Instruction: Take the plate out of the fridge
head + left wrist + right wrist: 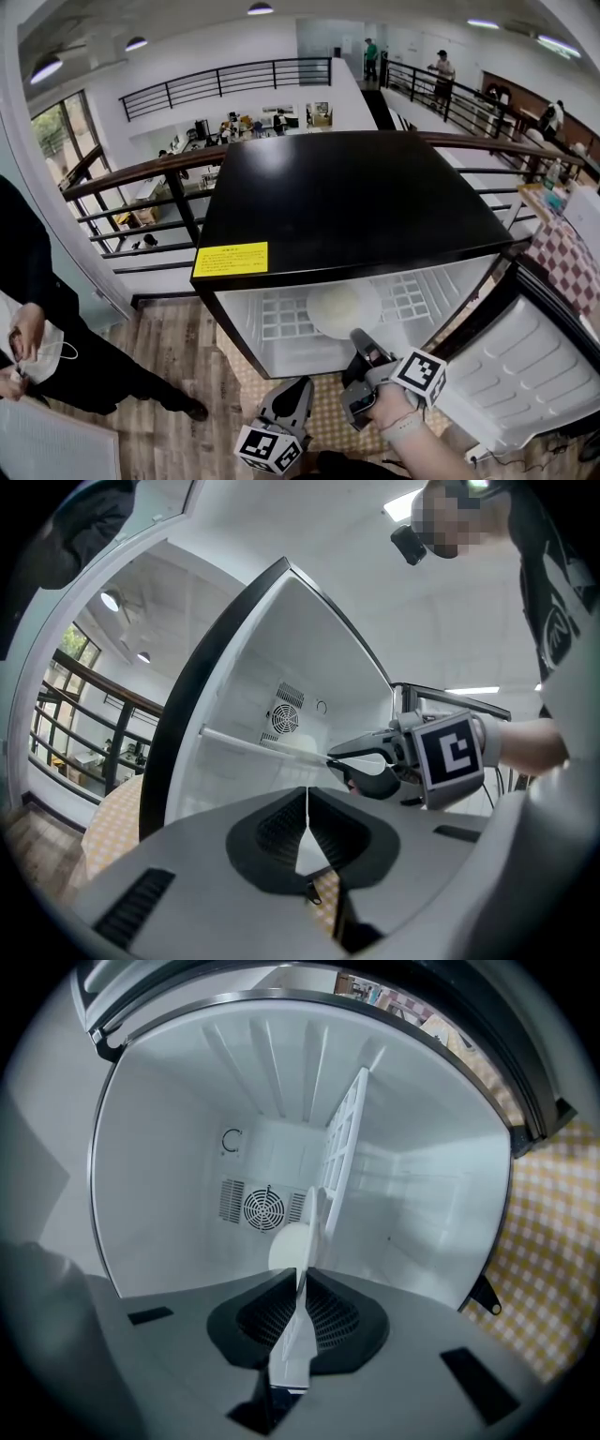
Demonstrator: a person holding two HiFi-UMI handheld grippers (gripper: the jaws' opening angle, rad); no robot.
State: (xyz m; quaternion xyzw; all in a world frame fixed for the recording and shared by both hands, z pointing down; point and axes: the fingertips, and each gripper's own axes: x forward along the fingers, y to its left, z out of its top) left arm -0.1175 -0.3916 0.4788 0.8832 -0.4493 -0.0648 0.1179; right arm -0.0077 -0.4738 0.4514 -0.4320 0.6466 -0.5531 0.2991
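A round white plate (342, 307) lies on the white grid shelf (281, 314) inside the open black fridge (356, 202). My right gripper (360, 337) reaches into the fridge at the shelf's front edge, just in front of the plate. In the right gripper view the shelf (339, 1147) runs edge-on between the jaws of my right gripper (302, 1283), which are shut on its front edge, and the plate (284, 1246) sits just beyond. My left gripper (302, 384) hangs lower, outside the fridge. Its jaws are shut and hold nothing (307, 803).
The fridge door (534, 375) stands open to the right. A yellow checked mat (328, 412) lies under the fridge on the wooden floor. A person in dark clothes (56, 347) stands at the left. A railing (141, 173) runs behind the fridge.
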